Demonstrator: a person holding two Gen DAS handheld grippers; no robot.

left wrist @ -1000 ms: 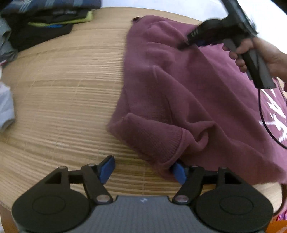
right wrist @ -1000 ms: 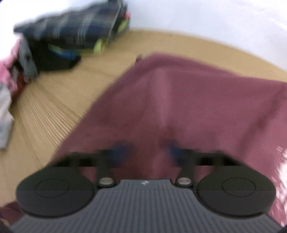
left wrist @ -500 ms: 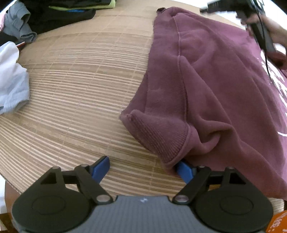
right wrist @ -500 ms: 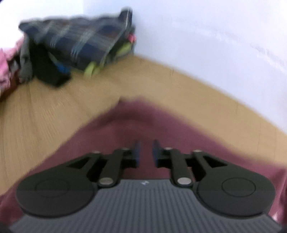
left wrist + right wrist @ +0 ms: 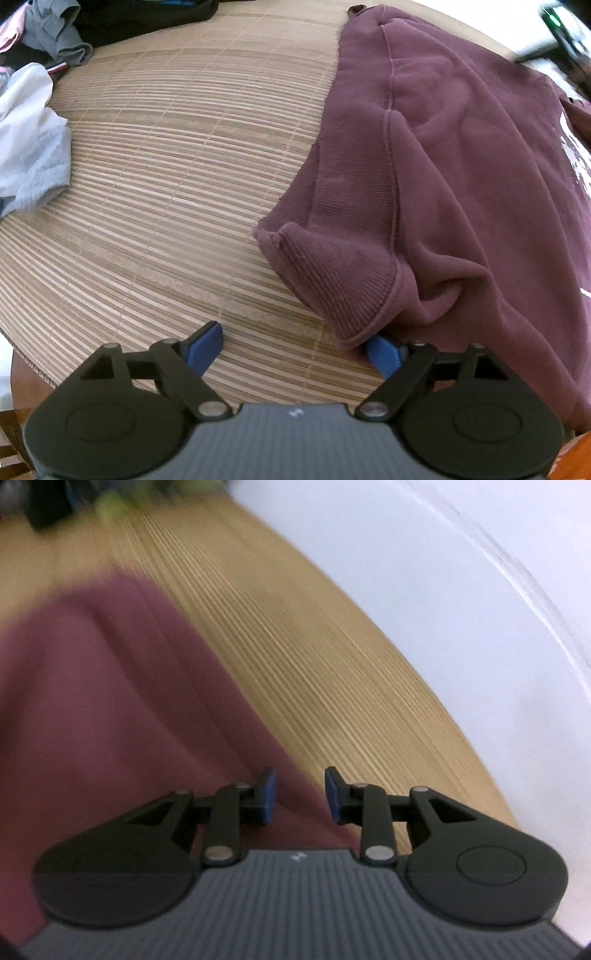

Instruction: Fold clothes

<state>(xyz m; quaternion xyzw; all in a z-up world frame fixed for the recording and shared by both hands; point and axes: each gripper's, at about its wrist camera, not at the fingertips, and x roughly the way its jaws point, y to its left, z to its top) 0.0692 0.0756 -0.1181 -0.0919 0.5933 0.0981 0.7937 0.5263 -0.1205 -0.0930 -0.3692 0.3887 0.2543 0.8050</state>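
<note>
A maroon sweatshirt (image 5: 461,158) with white print lies spread on a bamboo mat (image 5: 166,184). Its ribbed sleeve cuff (image 5: 332,280) is folded over near my left gripper (image 5: 295,349). The left gripper is open wide and empty; its right blue pad (image 5: 382,356) sits under the cuff's edge, its left pad (image 5: 205,345) on bare mat. In the blurred right wrist view my right gripper (image 5: 298,797) is partly open and empty, hovering over the sweatshirt's edge (image 5: 110,701) where it meets the mat (image 5: 314,664).
A white and pale blue garment (image 5: 29,136) lies at the mat's left. Grey and dark clothes (image 5: 74,33) are piled at the far left. A white wall (image 5: 461,572) runs behind the mat's far edge. The mat's near edge (image 5: 29,354) drops off at lower left.
My right gripper swung right off the middle of the sweatshirt toward its far edge and opened somewhat. My left gripper stayed open at the cuff as its view shifted left.
</note>
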